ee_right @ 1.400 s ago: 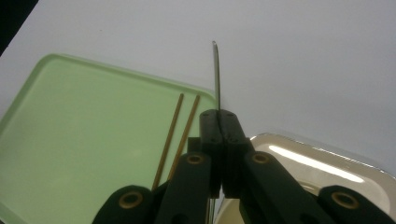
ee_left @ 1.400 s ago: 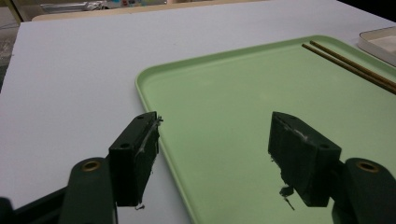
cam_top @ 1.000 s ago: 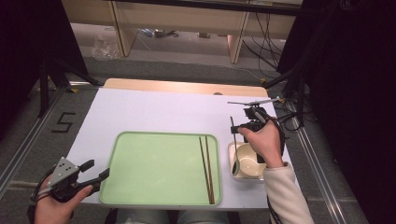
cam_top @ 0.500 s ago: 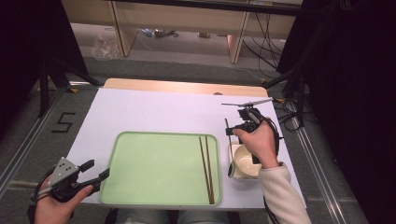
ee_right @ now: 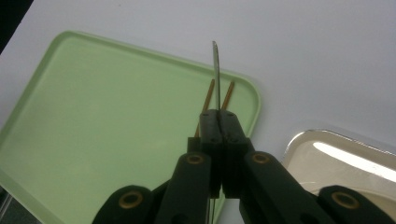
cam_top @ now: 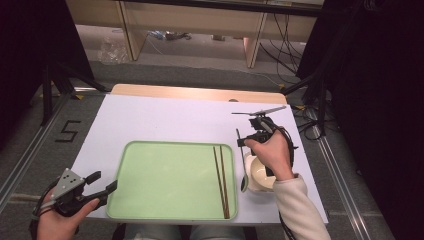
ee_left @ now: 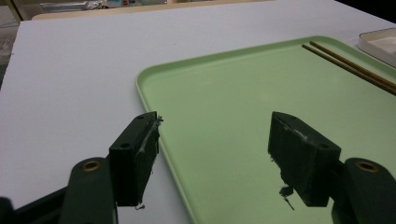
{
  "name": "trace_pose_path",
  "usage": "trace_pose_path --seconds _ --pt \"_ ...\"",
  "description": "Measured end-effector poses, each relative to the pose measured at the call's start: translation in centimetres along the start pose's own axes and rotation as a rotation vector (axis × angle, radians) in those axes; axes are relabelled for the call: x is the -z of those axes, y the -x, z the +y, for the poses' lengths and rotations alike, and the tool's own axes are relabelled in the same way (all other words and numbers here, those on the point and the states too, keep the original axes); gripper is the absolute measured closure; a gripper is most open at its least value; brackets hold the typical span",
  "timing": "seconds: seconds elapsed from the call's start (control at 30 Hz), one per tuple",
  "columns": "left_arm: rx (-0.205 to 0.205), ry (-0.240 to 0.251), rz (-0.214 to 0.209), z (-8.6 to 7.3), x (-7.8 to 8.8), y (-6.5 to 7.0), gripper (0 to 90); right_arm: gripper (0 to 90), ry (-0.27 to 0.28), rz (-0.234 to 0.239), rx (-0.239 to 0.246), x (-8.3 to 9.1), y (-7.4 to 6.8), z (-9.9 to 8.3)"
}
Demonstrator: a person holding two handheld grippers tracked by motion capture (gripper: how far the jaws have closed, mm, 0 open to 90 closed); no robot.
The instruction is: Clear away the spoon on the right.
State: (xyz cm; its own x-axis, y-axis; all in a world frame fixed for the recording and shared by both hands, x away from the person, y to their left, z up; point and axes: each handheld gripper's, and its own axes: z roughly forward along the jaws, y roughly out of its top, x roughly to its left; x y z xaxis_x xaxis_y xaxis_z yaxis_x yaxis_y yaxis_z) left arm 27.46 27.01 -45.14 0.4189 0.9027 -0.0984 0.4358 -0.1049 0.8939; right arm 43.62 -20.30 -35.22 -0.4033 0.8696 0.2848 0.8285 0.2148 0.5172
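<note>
while the left gripper (ee_left: pixel 212 154) gapes empty over the tray (ee_left: pixel 224 93), the right gripper (ee_right: pixel 218 122) pinches a spoon (ee_right: pixel 216 74)

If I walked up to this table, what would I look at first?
Probably the big green tray in the middle of the white table, with two brown chopsticks lying along its right side. Next, the right tongs just right of the tray, pinched shut on a thin metal spoon above a white bowl. The left tongs wait open at the tray's near left corner.
</note>
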Motion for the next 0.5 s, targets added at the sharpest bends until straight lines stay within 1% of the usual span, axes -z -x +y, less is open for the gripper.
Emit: trace_pose_path --seconds 0.03,0.07,0.1,0.13,0.17,0.2,0.27,0.3,0.33,0.37,0.43,0.47,0.5 --pt "-0.001 -0.006 0.005 0.02 0.06 0.02 33.3 90.0 0.006 -0.007 0.021 -0.15 0.10 -0.03" --pt "0.000 -0.006 0.005 0.02 0.04 0.03 33.3 90.0 0.007 -0.008 0.017 -0.22 -0.01 -0.03" --pt "0.000 0.000 -0.002 0.00 -0.01 0.00 33.3 90.0 -0.002 0.000 0.002 -0.21 -0.15 0.01" --pt "-0.001 -0.001 -0.001 0.00 -0.01 -0.01 33.3 90.0 -0.001 0.002 0.010 -0.25 -0.10 0.03" --pt "0.000 -0.004 0.002 0.00 0.02 0.01 33.3 90.0 0.000 -0.002 0.007 -0.30 -0.18 0.01" --pt "0.000 -0.001 -0.001 -0.01 0.00 0.00 33.3 90.0 0.000 0.001 0.020 -0.44 -0.14 -0.02" --pt "0.001 0.000 -0.001 -0.01 -0.01 0.00 33.3 90.0 -0.012 -0.005 -0.011 -0.40 -0.45 0.00" --pt "0.000 -0.001 -0.001 -0.01 -0.01 0.00 33.3 90.0 -0.010 0.001 -0.016 -0.47 -0.53 -0.01" --pt "0.000 -0.003 0.001 0.00 0.01 0.02 33.3 90.0 -0.006 0.000 0.004 -0.54 -0.41 0.02" --pt "-0.001 -0.007 0.005 0.01 0.05 0.03 33.3 90.0 -0.009 -0.010 0.017 -0.61 -0.46 -0.01" --pt "0.000 -0.001 0.000 -0.01 0.01 0.01 33.3 90.0 -0.014 0.005 0.010 -0.68 -0.56 0.04" --pt "0.000 0.000 -0.001 -0.01 0.00 -0.02 33.3 90.0 -0.012 0.000 -0.001 -0.74 -0.74 0.01" --pt "0.000 0.000 -0.001 -0.01 0.00 -0.02 33.4 90.0 -0.014 -0.001 0.010 -0.83 -0.84 -0.04"
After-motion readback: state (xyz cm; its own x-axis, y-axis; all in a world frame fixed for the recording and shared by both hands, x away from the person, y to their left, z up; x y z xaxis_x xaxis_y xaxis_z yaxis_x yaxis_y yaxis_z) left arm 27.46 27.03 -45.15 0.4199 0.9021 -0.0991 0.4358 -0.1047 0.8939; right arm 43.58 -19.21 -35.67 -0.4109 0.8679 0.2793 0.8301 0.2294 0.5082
